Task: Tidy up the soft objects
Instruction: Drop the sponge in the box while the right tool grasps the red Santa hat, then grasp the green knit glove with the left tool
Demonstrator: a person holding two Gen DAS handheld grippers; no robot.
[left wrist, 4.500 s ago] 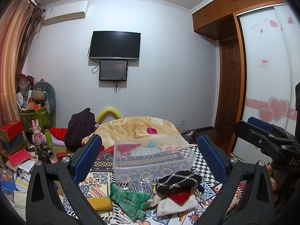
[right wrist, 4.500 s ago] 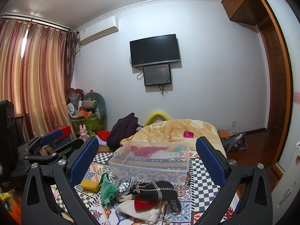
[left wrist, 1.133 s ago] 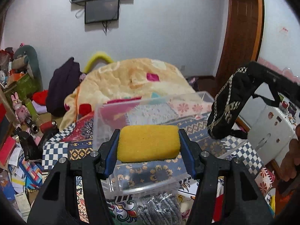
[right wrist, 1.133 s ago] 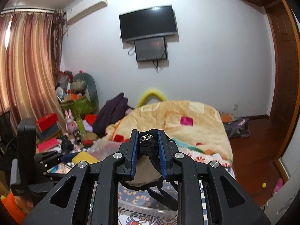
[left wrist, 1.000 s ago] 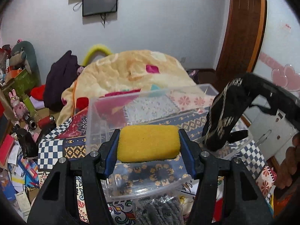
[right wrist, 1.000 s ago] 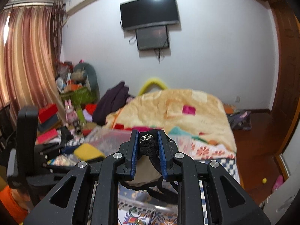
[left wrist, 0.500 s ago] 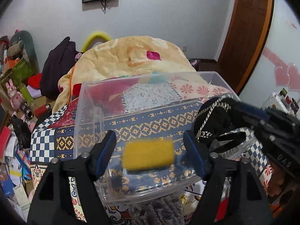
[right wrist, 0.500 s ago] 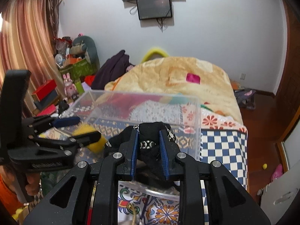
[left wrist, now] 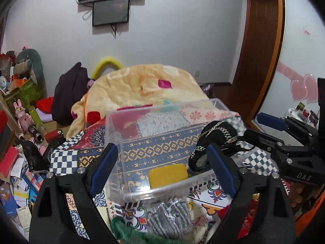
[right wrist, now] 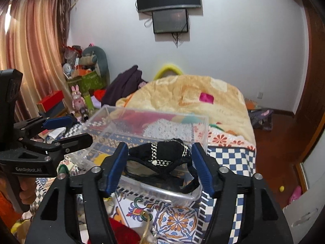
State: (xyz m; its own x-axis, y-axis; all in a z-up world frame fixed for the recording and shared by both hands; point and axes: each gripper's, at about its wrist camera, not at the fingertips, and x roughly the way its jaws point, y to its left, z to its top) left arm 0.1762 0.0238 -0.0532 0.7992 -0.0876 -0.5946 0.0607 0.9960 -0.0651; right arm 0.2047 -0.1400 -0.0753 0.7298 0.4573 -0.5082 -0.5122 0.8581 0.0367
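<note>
A clear plastic bin [left wrist: 162,113] [right wrist: 201,122] stands on the patterned bedspread. A yellow sponge [left wrist: 168,175] lies inside it near the front wall. My left gripper [left wrist: 162,167] is open and empty just above the bin's near rim; it also shows in the right wrist view [right wrist: 67,130]. A black cap with a chain trim [right wrist: 160,154] [left wrist: 215,136] sits at the bin's right front corner, its straps over the rim. My right gripper [right wrist: 159,167] is open around the cap, jaws apart from it; it also shows in the left wrist view [left wrist: 262,128].
A silver fuzzy item [left wrist: 170,215], a green knit item [left wrist: 130,231] and a red cloth [right wrist: 124,231] lie in front of the bin. A peach blanket [left wrist: 142,89] is heaped behind it. Clutter and a pink rabbit toy [right wrist: 77,97] fill the left side.
My left gripper opened and the yellow sponge dropped into the bin. My right gripper lowered the black cap to the bin and opened off it.
</note>
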